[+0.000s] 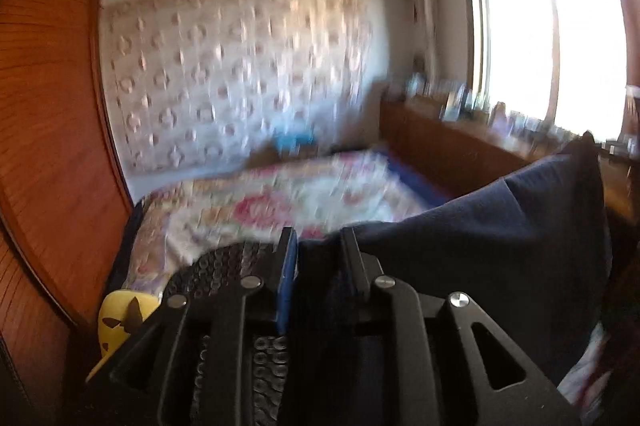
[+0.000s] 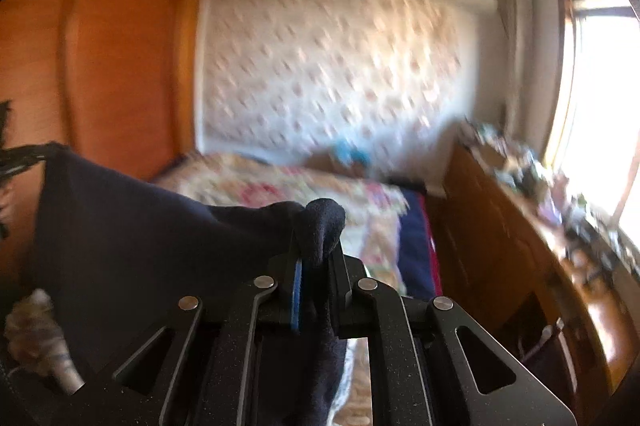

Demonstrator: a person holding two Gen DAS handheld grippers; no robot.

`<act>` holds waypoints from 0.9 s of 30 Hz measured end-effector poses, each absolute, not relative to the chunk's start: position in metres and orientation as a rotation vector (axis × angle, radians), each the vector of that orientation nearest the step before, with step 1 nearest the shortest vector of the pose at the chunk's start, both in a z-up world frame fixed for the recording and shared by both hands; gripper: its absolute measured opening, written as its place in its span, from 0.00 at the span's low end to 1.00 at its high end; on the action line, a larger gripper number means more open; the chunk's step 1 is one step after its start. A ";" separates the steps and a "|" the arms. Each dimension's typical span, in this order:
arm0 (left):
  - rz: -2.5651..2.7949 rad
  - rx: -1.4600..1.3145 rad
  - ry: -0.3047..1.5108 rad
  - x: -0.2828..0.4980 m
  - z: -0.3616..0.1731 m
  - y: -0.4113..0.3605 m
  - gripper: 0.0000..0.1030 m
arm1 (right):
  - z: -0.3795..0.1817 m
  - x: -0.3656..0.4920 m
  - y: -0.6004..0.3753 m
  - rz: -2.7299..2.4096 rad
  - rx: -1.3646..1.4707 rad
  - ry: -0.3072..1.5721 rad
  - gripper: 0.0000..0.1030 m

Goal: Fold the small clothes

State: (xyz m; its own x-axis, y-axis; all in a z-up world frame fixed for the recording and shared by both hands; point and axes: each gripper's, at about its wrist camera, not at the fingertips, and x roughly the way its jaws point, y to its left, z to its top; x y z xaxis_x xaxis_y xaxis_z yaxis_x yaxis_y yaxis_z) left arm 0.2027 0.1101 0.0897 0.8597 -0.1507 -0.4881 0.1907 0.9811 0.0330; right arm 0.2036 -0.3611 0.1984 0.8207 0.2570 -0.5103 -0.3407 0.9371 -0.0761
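Navy garment (image 1: 480, 226): soft, matt knit cloth, faintly napped where it bunches at the right gripper (image 2: 318, 258). Left gripper (image 1: 316, 254): matt black plastic links with a fine grainy finish, bright polished metal pivot pins, and a blue pad lining on one finger. Wardrobe (image 1: 48, 105): orange-brown wood, smooth with a satin sheen. Bedspread (image 1: 280, 197): floral printed cloth, matt. Sideboard (image 2: 520, 246): glossy varnished wood.

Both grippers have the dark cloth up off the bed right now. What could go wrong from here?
1. The left gripper stands slightly apart around the navy cloth, so that corner may slip free.
2. The right gripper pinches only a small bunched tip, which could pull out.
3. Both views are blurred, so laying it square on the bed may miss.
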 end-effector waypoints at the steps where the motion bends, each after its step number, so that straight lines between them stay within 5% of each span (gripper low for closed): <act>1: -0.148 0.098 0.568 0.218 0.068 0.110 0.20 | 0.179 0.225 -0.358 0.298 -0.171 0.564 0.22; 3: -0.159 0.087 0.636 0.228 0.041 0.111 0.20 | 0.134 0.265 -0.354 0.199 -0.197 0.667 0.42; 9: -0.193 0.060 0.643 0.198 0.013 0.104 0.21 | 0.057 0.273 -0.372 0.218 -0.125 0.776 0.42; 16: -0.187 0.051 0.641 0.168 0.008 0.103 0.21 | 0.034 0.230 -0.382 0.266 -0.079 0.793 0.52; 27: -0.219 0.041 0.744 0.133 -0.044 0.086 0.21 | -0.021 0.171 -0.381 0.338 -0.007 0.886 0.52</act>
State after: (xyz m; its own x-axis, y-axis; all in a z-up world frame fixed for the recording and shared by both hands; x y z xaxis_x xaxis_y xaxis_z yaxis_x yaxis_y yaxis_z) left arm 0.1328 0.0860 -0.0436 0.7141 -0.1829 -0.6757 0.2117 0.9765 -0.0406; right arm 0.1711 -0.3813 -0.0214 0.5834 0.2864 -0.7600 -0.2920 0.9471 0.1328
